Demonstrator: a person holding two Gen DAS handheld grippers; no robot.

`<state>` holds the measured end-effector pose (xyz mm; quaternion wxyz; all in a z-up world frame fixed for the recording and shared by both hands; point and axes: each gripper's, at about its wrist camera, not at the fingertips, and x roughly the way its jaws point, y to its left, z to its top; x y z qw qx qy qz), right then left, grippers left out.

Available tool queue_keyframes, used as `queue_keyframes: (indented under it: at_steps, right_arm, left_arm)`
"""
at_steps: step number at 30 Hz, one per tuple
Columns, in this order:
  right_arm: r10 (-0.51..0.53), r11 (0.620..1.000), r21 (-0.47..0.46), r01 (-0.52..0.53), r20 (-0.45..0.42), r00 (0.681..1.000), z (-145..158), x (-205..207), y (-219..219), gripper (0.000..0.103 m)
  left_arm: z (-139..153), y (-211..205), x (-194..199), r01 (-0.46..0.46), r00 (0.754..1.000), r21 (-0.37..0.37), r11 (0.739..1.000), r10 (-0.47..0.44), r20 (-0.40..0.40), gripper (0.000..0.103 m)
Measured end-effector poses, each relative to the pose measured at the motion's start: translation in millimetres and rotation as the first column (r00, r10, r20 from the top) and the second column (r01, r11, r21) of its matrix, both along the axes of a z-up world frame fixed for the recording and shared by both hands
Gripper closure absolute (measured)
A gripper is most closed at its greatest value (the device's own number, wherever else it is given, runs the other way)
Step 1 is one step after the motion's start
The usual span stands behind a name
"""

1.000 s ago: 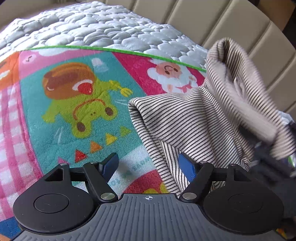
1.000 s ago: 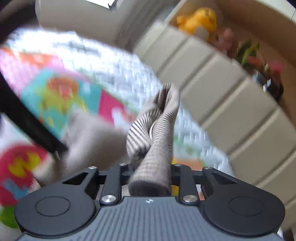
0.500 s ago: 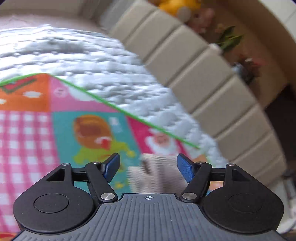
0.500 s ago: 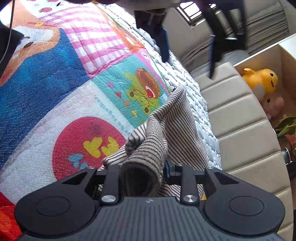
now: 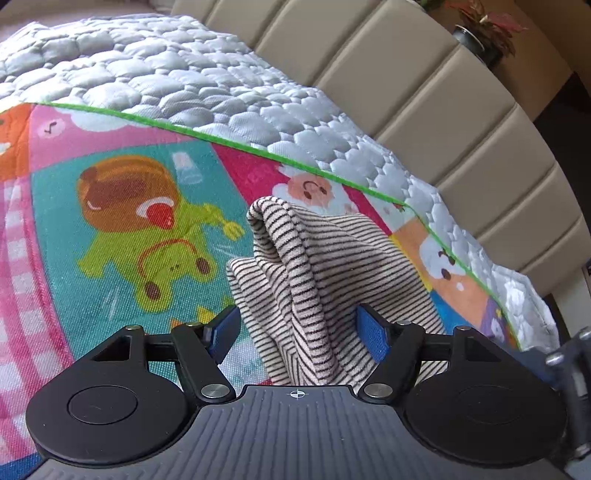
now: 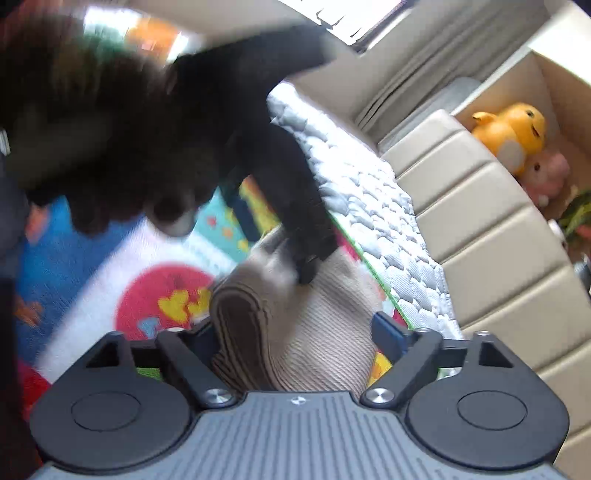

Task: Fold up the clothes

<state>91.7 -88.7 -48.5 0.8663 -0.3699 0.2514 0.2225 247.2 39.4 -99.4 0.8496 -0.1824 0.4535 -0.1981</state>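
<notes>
A striped beige-and-black garment (image 5: 317, 266) lies bunched on a colourful play mat (image 5: 110, 240), with one fold standing up in a ridge. My left gripper (image 5: 299, 325) straddles that ridge. Its jaws are opening slightly, and its blue pads (image 5: 373, 332) sit beside the cloth without squeezing it. In the right wrist view the same garment (image 6: 303, 332) lies between the fingers of my right gripper (image 6: 299, 332), whose jaws are opening wide. The cloth rests loose against the left finger. The left gripper shows there as a dark blur, one of its fingers (image 6: 310, 258) on top of the cloth.
The mat (image 6: 92, 277) covers a grey quilted bedspread (image 5: 184, 85). A beige padded headboard (image 5: 443, 110) runs along the far right side. Plush toys (image 6: 513, 133) sit in a niche behind it, and a potted plant (image 5: 480, 33) stands at the top right.
My right gripper has let go of the striped fold and spread its jaws. My left gripper has come down over the garment, so the ridge now stands between its pads.
</notes>
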Motion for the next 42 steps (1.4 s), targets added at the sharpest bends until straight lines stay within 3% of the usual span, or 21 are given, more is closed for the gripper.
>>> queue_keyframes:
  at_steps: [1,4,7,9,13,15,17,20,25,30,31,33,35,36,40,42]
  right_arm:
    - [-0.009,0.998,0.054,0.009,-0.007,1.000,7,-1,-6,0.002]
    - [-0.031,0.972,0.232,0.044,-0.056,0.998,25,6,-25,0.000]
    - [-0.100,0.912,0.384,0.142,-0.128,0.987,27,23,-48,0.000]
    - [-0.153,0.878,0.424,0.222,-0.190,0.970,17,40,-58,0.000]
    - [-0.256,0.868,0.320,0.380,-0.367,0.894,-37,74,-66,0.000]
    - [-0.259,0.863,0.340,0.374,-0.338,0.905,-46,67,-68,0.000]
    - [-0.265,0.882,0.310,0.354,-0.293,0.919,-45,61,-62,0.000]
    - [-0.283,0.874,0.313,0.372,-0.295,0.912,-44,60,-62,0.000]
    - [-0.268,0.868,0.329,0.372,-0.321,0.908,-45,69,-65,0.000]
    - [-0.265,0.846,0.361,0.393,-0.355,0.896,-44,74,-71,0.000]
    - [-0.267,0.844,0.362,0.395,-0.355,0.896,-44,73,-71,0.000]
    - [-0.268,0.847,0.358,0.393,-0.351,0.897,-45,73,-69,0.000]
    - [-0.266,0.852,0.354,0.386,-0.342,0.901,-45,71,-67,0.000]
    - [-0.265,0.854,0.352,0.383,-0.338,0.903,-46,71,-66,0.000]
    - [-0.277,0.849,0.350,0.396,-0.345,0.897,-46,70,-63,0.000]
    - [-0.281,0.842,0.352,0.408,-0.358,0.890,-46,70,-64,0.000]
  left_arm:
    - [0,0,0,-0.001,1.000,0.002,1.000,0.001,-0.003,0.024]
    - [1,-1,0,-0.004,1.000,0.010,1.000,0.004,-0.005,0.023]
    - [2,-2,0,-0.003,1.000,0.028,1.000,0.003,-0.001,0.020]
    - [2,-3,0,-0.004,1.000,0.036,0.999,0.004,0.001,0.020]
    - [0,-4,1,-0.007,1.000,0.048,0.999,0.007,-0.007,0.017]
    - [-3,-7,1,0.004,1.000,0.066,0.998,-0.003,-0.013,0.015]
    - [-1,-9,0,0.008,1.000,0.081,0.997,-0.007,-0.003,0.015]
    - [4,-6,-1,0.002,1.000,0.070,0.998,-0.003,0.012,0.017]
    - [21,3,-5,0.011,0.998,-0.112,0.994,-0.004,0.063,0.036]
    - [36,-5,-11,0.090,0.982,-0.197,0.976,-0.054,0.182,0.037]
    - [38,-6,-12,0.092,0.976,-0.190,0.977,-0.050,0.214,0.036]
    - [35,-8,-8,0.040,0.973,-0.082,0.996,-0.020,0.229,0.036]
    - [23,-6,2,-0.050,0.981,0.074,0.996,0.035,0.191,0.035]
    - [15,-1,6,-0.095,0.985,0.121,0.988,0.075,0.158,0.027]
    - [4,28,16,-0.218,0.975,0.032,0.975,0.216,0.051,0.024]
    - [9,32,15,-0.230,0.972,0.020,0.973,0.229,0.058,0.024]
